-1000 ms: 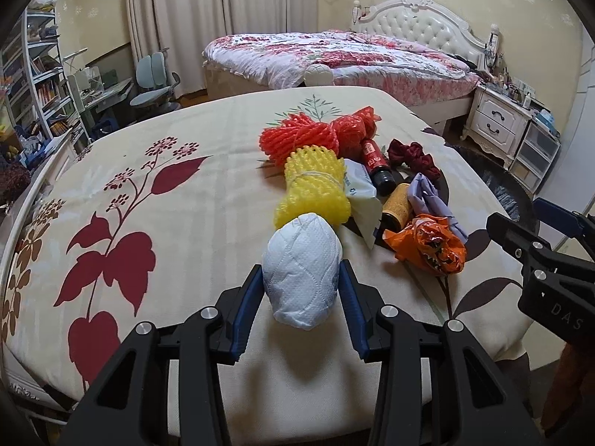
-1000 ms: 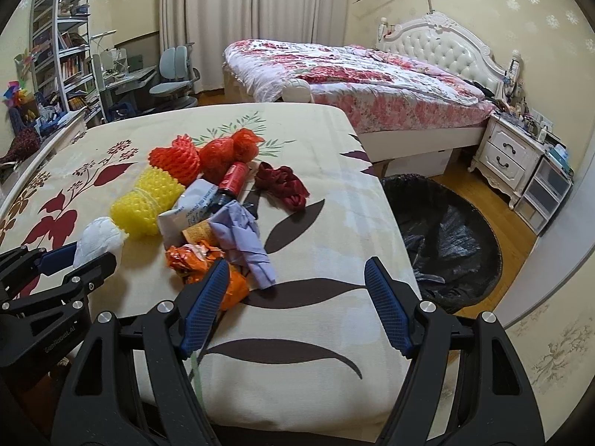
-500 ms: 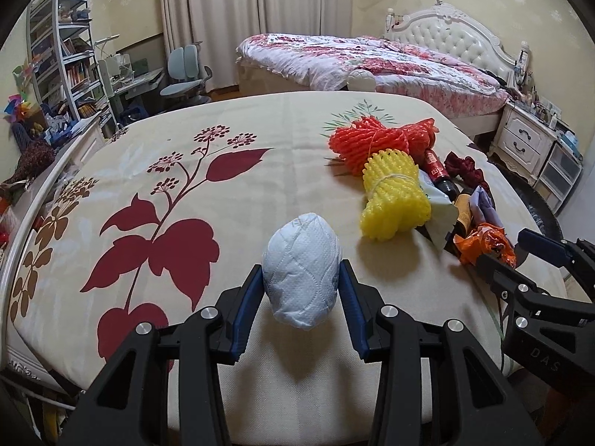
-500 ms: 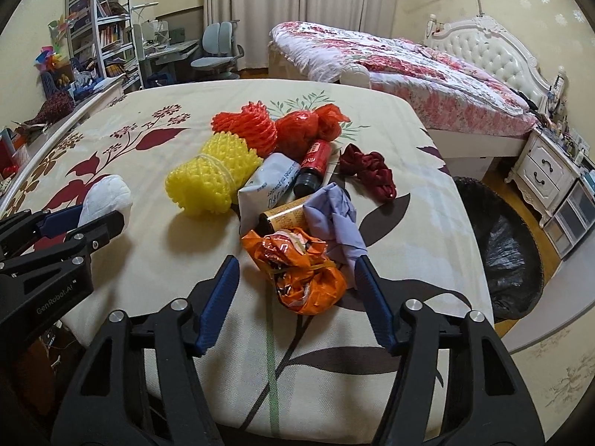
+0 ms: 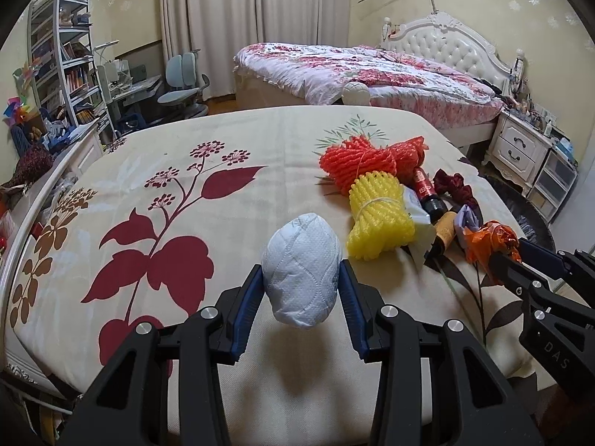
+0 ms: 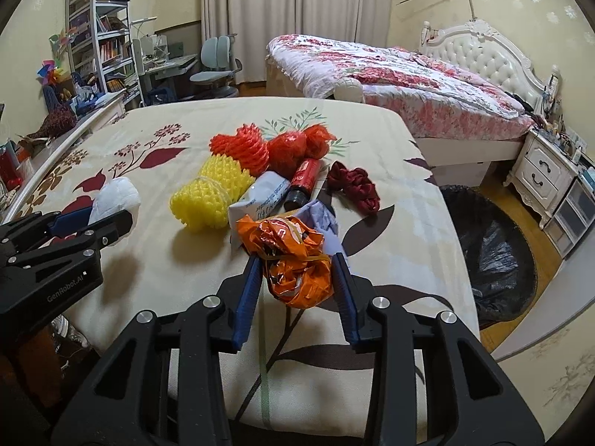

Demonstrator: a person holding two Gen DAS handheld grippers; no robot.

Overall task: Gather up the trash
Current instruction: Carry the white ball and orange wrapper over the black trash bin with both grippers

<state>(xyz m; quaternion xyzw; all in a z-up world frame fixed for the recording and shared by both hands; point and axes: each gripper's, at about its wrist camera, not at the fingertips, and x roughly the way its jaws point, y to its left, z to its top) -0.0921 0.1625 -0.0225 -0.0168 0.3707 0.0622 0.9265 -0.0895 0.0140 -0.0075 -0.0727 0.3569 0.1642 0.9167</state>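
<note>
My left gripper (image 5: 300, 286) is shut on a white crumpled tissue wad (image 5: 301, 271) and holds it above the leaf-print bed cover (image 5: 178, 200). My right gripper (image 6: 295, 282) has closed around an orange crumpled wrapper (image 6: 293, 260) at the near end of the trash pile. The pile holds a yellow foam net (image 6: 210, 197), orange foam nets (image 6: 245, 148), a red bottle (image 6: 305, 182), a white packet (image 6: 264, 200), a lilac paper (image 6: 323, 223) and a dark red cloth (image 6: 355, 186). A black trash bag (image 6: 491, 252) lies open on the floor to the right.
A second bed with a floral quilt (image 6: 390, 74) stands behind. A white nightstand (image 6: 546, 174) is at the right, beyond the bag. A desk, chairs (image 5: 182, 85) and bookshelves (image 5: 70, 70) fill the left. The left gripper shows in the right wrist view (image 6: 89, 226).
My right gripper moved forward over the pile and closed its fingers around the orange wrapper. My left gripper kept hold of the tissue wad and shifted left, away from the pile.
</note>
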